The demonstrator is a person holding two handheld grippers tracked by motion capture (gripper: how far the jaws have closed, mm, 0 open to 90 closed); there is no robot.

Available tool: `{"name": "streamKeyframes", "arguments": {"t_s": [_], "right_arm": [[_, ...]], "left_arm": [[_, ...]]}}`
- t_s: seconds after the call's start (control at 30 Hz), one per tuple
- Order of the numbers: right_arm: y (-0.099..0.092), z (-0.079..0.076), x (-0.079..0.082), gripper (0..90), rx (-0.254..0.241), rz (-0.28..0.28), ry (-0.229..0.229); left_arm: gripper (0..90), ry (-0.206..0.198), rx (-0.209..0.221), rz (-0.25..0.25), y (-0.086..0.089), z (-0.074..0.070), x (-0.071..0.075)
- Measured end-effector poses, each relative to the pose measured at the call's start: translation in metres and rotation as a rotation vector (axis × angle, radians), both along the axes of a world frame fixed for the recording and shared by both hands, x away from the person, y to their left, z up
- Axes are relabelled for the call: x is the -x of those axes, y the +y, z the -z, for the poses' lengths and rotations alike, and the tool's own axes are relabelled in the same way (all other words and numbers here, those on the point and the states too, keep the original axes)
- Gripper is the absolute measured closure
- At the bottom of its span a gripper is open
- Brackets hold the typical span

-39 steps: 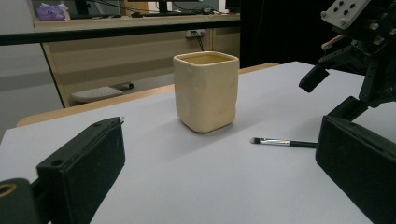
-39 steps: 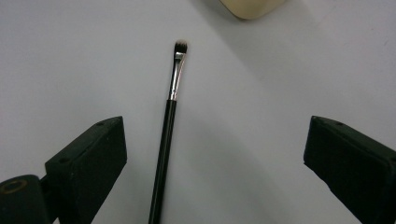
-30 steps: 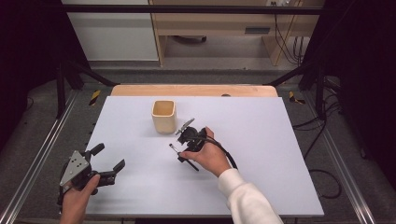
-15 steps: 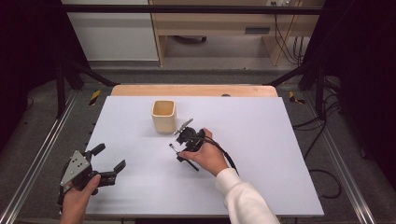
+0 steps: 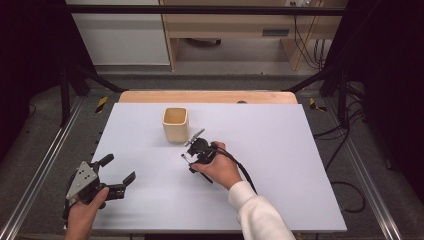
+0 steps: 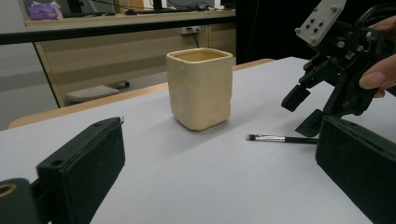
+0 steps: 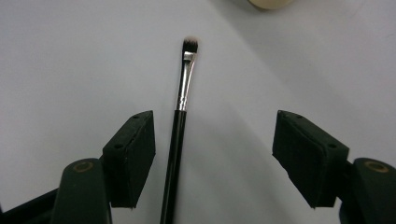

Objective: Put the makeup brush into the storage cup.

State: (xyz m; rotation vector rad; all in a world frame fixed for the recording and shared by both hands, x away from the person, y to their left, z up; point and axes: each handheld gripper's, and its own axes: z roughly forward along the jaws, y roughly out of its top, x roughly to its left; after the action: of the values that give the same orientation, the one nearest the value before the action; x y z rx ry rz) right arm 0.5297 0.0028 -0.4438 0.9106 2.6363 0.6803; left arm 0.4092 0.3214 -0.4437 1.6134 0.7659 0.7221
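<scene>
A cream square-sided cup [image 5: 175,124] stands upright on the white table [image 5: 280,165], seen too in the left gripper view [image 6: 200,88]. A thin black makeup brush [image 7: 180,121] with a silver ferrule lies flat on the table, bristles pointing toward the cup. My right gripper [image 7: 215,128] is open and straddles the brush handle, which lies close to its left jaw without being touched. In the high view this gripper [image 5: 191,148] sits just right of the cup. My left gripper [image 5: 119,169] is open and holds nothing at the table's near left, facing the cup and brush [image 6: 280,138].
A wooden strip [image 5: 207,96] borders the table's far edge. Metal rails [image 5: 40,170] run along both sides, with cables on the floor at the right [image 5: 345,135]. A white sleeve [image 5: 260,215] reaches in from the bottom.
The right hand and its gripper have edged slightly to the left over the brush. The left gripper has stayed where it was.
</scene>
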Motion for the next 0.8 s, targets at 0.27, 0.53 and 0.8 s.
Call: {"name": "streamKeyframes", "arguments": {"t_s": [0.27,0.53,0.8], "right_arm": [[0.0055,0.0021,0.0037,34.4,-0.008,-0.011,0.003],[0.0038,0.0072,0.0076,50.7,-0.024,-0.018,0.024],[0.0034,0.0089,0.0077,65.3,-0.02,-0.014,0.044]], "left_arm": [[1.2,0.001,-0.003,0.003,-0.0003,-0.0001,0.0001],[1.2,0.001,-0.004,0.002,-0.0004,-0.0001,0.0001],[1.2,0.0,-0.008,0.003,-0.0011,-0.0002,0.0002]]}}
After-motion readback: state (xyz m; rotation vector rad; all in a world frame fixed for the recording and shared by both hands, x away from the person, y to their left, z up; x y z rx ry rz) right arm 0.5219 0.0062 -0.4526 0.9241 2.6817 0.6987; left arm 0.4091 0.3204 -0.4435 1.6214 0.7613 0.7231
